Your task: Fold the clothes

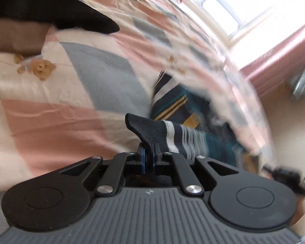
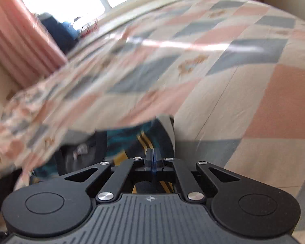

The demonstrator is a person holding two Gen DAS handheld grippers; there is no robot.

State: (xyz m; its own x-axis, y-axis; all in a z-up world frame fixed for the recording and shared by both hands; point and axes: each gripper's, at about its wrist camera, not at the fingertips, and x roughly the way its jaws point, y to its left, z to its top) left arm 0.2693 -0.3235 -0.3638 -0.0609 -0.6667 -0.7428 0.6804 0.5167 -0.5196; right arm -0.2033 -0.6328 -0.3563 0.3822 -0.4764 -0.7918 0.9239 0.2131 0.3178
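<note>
The left gripper (image 1: 150, 140) is clamped on the edge of a striped garment (image 1: 179, 105), navy with white, teal and yellow bands, which trails off over the side edge of the bed (image 1: 50, 111). The right gripper (image 2: 152, 158) has its jaws pressed together on the same cloth. A black garment (image 1: 50, 6) and brown one (image 1: 16, 34) lie farther up the patchwork bedspread.

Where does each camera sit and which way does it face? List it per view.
Left wrist: on the left tongs, facing across the patchwork bedspread toward the window; tongs shut on the striped garment.
Right wrist: on the right tongs, facing the same window; tongs shut on it too.
Shared: garment, bedspread, window, pink curtain.
</note>
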